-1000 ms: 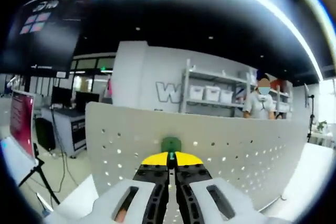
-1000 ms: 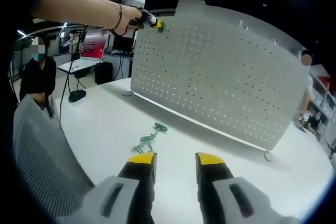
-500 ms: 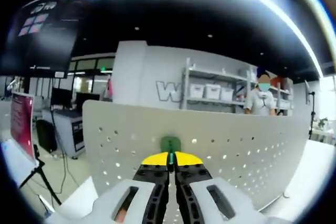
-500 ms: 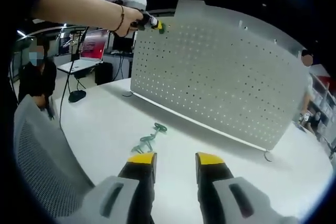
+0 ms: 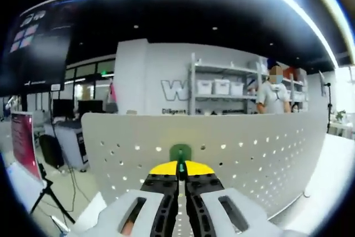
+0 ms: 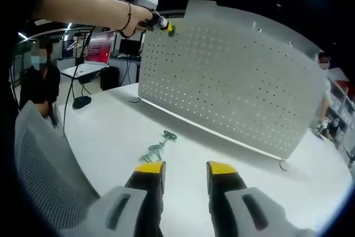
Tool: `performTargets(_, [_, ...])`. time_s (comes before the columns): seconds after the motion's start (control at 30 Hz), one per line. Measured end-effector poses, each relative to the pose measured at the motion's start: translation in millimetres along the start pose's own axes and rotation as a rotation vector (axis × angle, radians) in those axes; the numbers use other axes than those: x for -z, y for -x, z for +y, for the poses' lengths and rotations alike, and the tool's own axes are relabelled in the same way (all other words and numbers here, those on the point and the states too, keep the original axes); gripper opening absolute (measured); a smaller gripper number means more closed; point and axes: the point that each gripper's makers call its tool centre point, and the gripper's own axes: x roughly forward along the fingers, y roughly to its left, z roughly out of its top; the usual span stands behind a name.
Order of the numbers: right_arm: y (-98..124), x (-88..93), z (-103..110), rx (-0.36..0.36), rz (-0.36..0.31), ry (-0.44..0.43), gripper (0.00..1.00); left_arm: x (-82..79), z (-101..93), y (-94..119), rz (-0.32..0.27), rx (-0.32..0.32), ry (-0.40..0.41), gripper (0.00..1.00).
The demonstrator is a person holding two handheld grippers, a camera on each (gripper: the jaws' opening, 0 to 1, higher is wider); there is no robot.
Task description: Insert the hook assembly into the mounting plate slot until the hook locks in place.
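Left gripper point(image 5: 178, 166): jaws clenched, yellow tips pressed together on the flat tab of a green hook point(image 5: 180, 152), which I am holding up against the pegboard point(image 5: 233, 154) just below its top edge. In the right gripper view this same tool point(image 6: 161, 24) appears at the board's upper left corner, at the end of the person's forearm point(image 6: 83, 5), with the green piece touching or nearly touching the panel face; I cannot tell whether its prongs are in the holes.

Right gripper point(image 6: 184, 171): jaws released and parted, nothing between them, held low over the white table point(image 6: 111, 126), well apart from the board.

Change, last second: in the left gripper view the board's top edge has dropped a little and more of the back wall and shelving point(image 5: 222, 87) shows above it. The whole picture shifted, so I read that as my own hand tilting or rising, not the board moving. The right gripper view is all but unchanged, the left tool sitting a touch higher at the corner.

Meaning, as I judge it: hook is at the plate but not yet shown seated; small alignment is under way and the locking push remains.

Further item: spare green hooks point(image 6: 159, 145) lying on the table, between the right jaws and the board's foot.

Background: person point(image 5: 273, 95) standing beyond the board.
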Motion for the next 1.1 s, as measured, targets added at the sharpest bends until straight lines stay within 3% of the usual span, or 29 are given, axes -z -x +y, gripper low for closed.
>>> performTargets(0.13, [0, 0.3, 0, 0.000, 0.001, 0.001, 0.26, 1.6, 0.3, -3, 0.009, 0.002, 0.002, 0.01])
performTargets(0.27, [0, 0.6, 1, -0.002, 0.002, 0.004, 0.26, 3.4, 1.8, -3, 0.019, 0.017, 0.068, 0.02])
performTargets(0.4, [-1, 0.5, 1, -0.005, 0.003, 0.004, 0.27, 3.4, 0.9, -2, 0.028, 0.030, 0.054, 0.03])
performTargets(0.5, [0, 0.6, 0, -0.001, 0.003, 0.003, 0.27, 13.3, -2.5, 2, 0.107, 0.057, 0.135, 0.04])
performTargets(0.63, [0, 0.0, 0, -0.001, 0.001, 0.003, 0.27, 14.3, -2.0, 4, 0.100, 0.047, 0.101, 0.23])
performTargets(0.77, [0, -1.2, -1, 0.005, -0.004, 0.002, 0.27, 15.0, -4.2, 11, 0.109, 0.070, 0.081, 0.32])
performTargets(0.87, [1, -1.4, -2, 0.007, -0.006, 0.002, 0.27, 20.7, -5.3, 17, 0.137, 0.077, 0.087, 0.53])
performTargets(0.97, [0, -1.0, -2, 0.008, -0.004, 0.001, 0.28, 28.7, -11.2, 29, 0.150, 0.104, 0.072, 0.56])
performTargets(1.1, [1, -0.6, -3, 0.010, -0.004, 0.001, 0.28, 44.3, -17.0, 48, 0.195, 0.141, 0.080, 0.68])
